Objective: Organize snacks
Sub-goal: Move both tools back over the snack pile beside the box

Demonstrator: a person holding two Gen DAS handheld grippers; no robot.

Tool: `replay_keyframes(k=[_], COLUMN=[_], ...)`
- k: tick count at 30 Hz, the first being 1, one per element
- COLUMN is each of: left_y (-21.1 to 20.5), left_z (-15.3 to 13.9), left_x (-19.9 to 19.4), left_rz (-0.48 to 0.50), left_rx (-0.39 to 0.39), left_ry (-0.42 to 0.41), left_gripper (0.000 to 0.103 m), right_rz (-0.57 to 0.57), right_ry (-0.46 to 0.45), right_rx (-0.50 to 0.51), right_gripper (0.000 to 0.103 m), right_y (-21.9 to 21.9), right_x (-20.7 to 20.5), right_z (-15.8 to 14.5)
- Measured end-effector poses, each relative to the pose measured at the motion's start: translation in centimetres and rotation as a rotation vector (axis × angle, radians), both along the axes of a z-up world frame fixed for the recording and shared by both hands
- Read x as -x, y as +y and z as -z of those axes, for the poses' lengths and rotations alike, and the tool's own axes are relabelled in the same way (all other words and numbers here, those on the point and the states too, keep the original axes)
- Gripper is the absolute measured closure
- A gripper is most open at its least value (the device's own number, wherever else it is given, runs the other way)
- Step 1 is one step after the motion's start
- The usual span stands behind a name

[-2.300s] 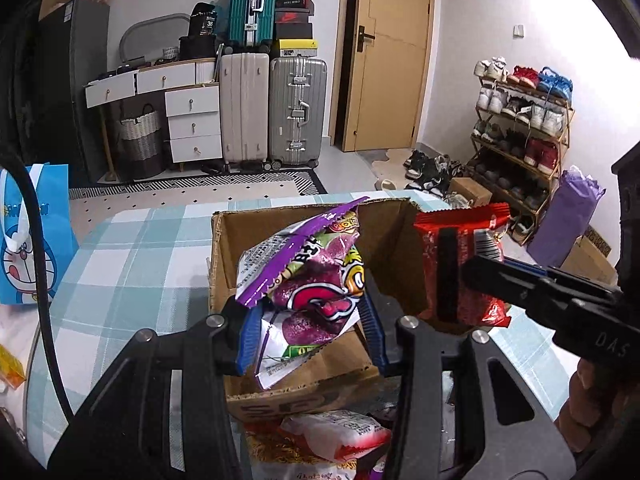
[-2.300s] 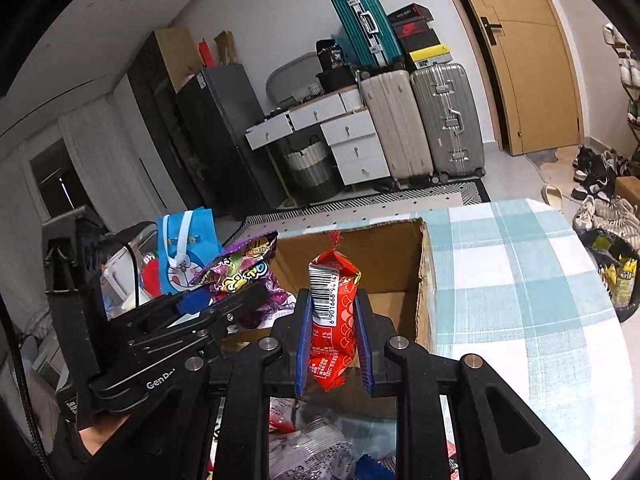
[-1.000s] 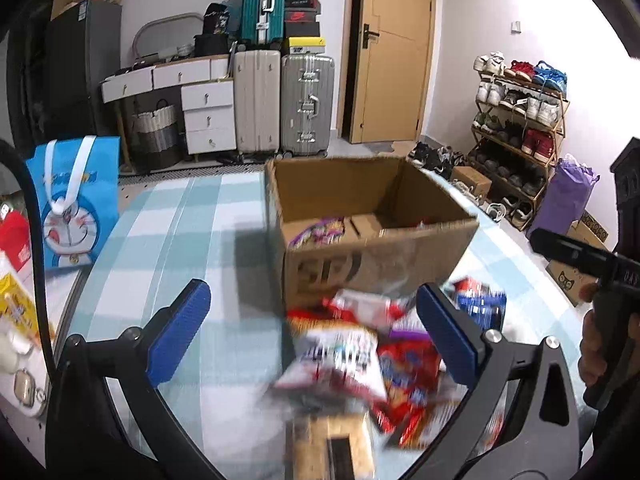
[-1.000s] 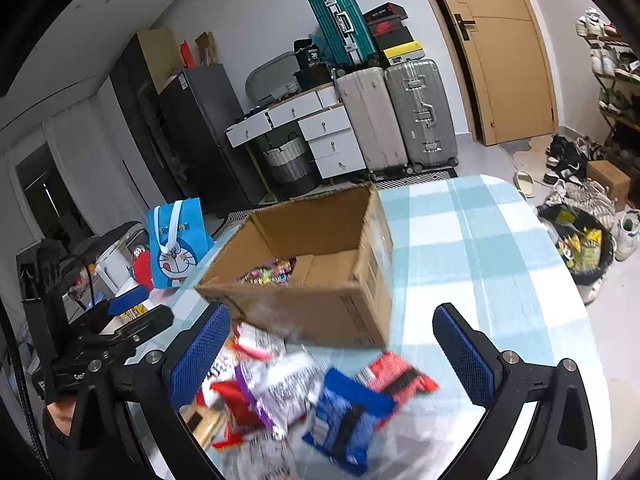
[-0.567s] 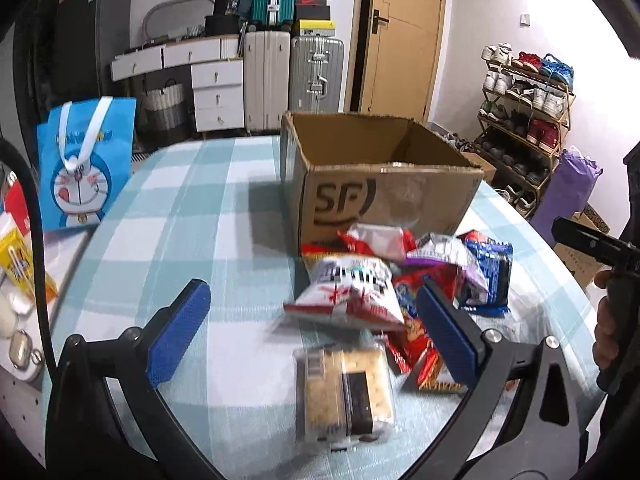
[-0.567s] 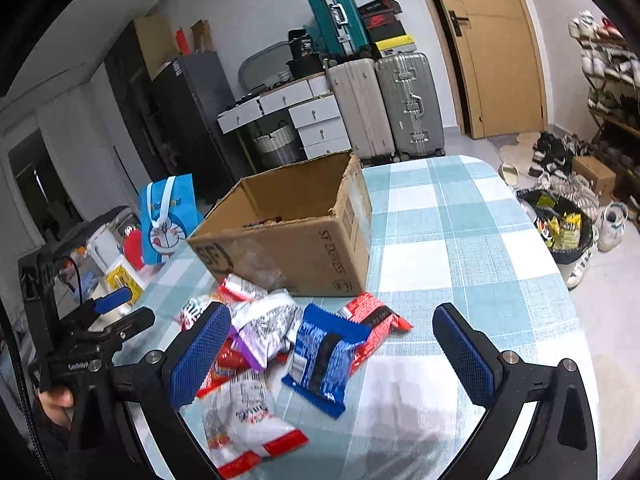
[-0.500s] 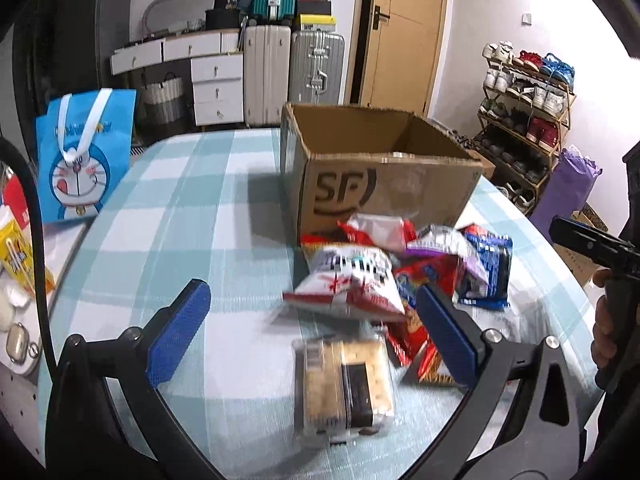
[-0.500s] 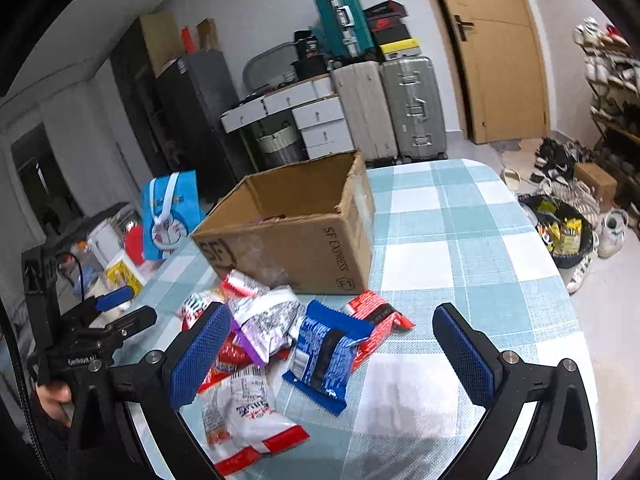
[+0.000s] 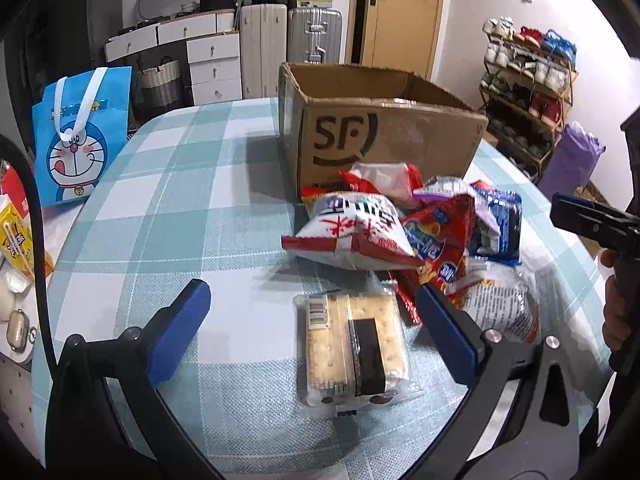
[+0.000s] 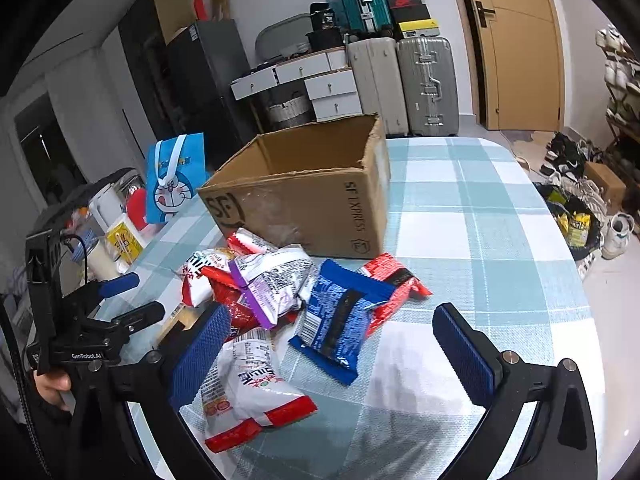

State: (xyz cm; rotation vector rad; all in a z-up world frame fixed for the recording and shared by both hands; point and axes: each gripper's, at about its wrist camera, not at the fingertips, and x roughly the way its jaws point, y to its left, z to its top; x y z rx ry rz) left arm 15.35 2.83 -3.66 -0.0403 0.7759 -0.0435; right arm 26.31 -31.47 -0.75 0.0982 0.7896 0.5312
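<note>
A brown SF cardboard box (image 9: 384, 136) stands open on the checked table (image 9: 172, 208); it also shows in the right wrist view (image 10: 304, 200). Several snack packets lie in a heap in front of it. A clear cracker pack (image 9: 354, 350) lies nearest my left gripper (image 9: 312, 320), which is open and empty above it. A white and red packet (image 9: 352, 232) lies behind the crackers. My right gripper (image 10: 332, 348) is open and empty over a blue packet (image 10: 340, 312), with a red packet (image 10: 390, 280) and a white packet (image 10: 248, 384) beside it.
A blue Doraemon bag (image 9: 78, 136) stands at the table's left edge, with small items (image 10: 120, 240) beside it. Suitcases (image 9: 288, 44), drawers and a door are behind. A shoe rack (image 9: 528, 80) is at the right. The other gripper shows at each view's edge.
Both grippers let go of their snack packets into the box, opened, and drew back and down. They now hang low over the heap in front of the box.
</note>
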Motion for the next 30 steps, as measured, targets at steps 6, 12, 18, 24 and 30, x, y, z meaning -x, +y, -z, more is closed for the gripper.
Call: replay_keyframes(k=[6,12,18,24,30], left_y=[-0.6,-0.7,-0.5,-0.3,-0.4], left_z=[0.5,1.4,1.7,2.1,2.4], left_x=[-0.1,-0.6,-0.8,-1.1,-1.4], left_rz=[0.017,0.021,0.025,0.039,0.042], left_rx=[-0.025,-0.025,-0.012,0.0,0.0], left_ry=[0.016,0.057,0.071,0.09,0.097], left_gripper=[0.0,0.0,0.0,0.0,0.0], right_rz=[0.033,0.077,0.098,0.11,0.131], right_ry=[0.062,0.119,0.134,0.158,0.179], right_rx=[0.032,0.051,0.118,0.151,0.155], right_gripper=[0.0,0.001,0.001,0.001,0.001], right_y=[0.8,1.0,2.2,2.6,2.8], right_x=[-0.9,-1.9,-2.7,-3.7,-4.9], right_z=[1.7,3.5,4.6,5.4,6.2])
